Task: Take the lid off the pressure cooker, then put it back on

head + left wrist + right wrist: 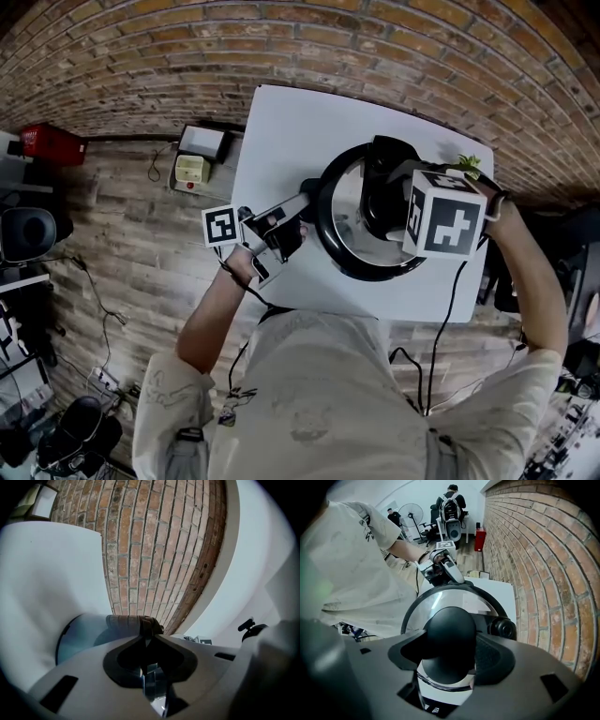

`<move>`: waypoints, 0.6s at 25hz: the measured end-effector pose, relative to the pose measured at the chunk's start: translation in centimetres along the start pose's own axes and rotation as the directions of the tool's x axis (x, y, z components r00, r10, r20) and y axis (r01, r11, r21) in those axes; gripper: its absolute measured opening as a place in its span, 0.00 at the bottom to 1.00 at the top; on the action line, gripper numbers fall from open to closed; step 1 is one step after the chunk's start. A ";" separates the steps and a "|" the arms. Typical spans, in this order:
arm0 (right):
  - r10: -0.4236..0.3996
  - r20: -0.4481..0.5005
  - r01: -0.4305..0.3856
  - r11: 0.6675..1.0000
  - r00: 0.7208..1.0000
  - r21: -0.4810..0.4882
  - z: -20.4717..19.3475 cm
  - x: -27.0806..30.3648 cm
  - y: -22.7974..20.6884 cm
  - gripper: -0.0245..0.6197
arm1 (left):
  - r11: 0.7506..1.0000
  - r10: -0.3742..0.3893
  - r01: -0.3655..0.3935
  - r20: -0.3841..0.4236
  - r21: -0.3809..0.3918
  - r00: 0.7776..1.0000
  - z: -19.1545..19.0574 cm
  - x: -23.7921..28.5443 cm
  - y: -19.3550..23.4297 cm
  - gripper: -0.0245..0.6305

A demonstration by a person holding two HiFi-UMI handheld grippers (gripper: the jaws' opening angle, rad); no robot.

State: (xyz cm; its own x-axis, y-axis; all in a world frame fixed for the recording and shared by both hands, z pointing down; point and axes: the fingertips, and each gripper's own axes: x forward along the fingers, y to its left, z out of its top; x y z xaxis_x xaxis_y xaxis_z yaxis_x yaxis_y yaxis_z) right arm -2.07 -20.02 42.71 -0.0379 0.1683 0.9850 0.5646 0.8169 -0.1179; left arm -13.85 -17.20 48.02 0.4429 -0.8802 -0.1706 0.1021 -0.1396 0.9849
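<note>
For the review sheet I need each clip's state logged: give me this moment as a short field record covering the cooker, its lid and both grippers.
surface: white table beside a brick wall
cooker: pressure cooker standing on the table
lid: lid sitting on the cooker, black knob on top
left gripper: left gripper roughly level, fingers shut on the cooker's side handle
right gripper: right gripper pointing down over the lid, fingers closed round the knob

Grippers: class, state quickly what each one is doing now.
Left gripper: closed on the cooker's side handle.
Right gripper: closed on the lid knob.
</note>
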 end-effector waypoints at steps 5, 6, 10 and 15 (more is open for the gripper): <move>-0.001 -0.002 0.001 1.000 1.000 0.005 0.0 0.0 0.0 0.52 | 1.000 0.003 -0.003 0.002 0.000 1.000 0.0 -0.1 0.1 0.15; -0.001 -0.003 0.001 1.000 1.000 0.006 0.0 0.1 0.0 0.52 | 1.000 0.003 -0.003 0.001 0.000 1.000 0.0 0.0 0.1 0.15; -0.001 -0.005 0.001 1.000 1.000 0.014 0.1 0.1 0.0 0.52 | 1.000 0.003 -0.003 0.000 -0.001 1.000 0.1 -0.1 0.1 0.15; -0.006 0.012 0.005 1.000 1.000 0.027 0.1 0.1 -0.1 0.52 | 1.000 0.006 -0.006 -0.005 0.006 1.000 0.1 -0.1 0.1 0.15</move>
State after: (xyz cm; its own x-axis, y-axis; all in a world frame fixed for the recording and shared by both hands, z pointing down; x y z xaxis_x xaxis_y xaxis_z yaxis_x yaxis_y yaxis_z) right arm -2.23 -20.02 42.79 -0.0511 0.1704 0.9841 0.5417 0.8326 -0.1160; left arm -13.97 -17.21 48.13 0.4475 -0.8790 -0.1647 0.0945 -0.1367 0.9861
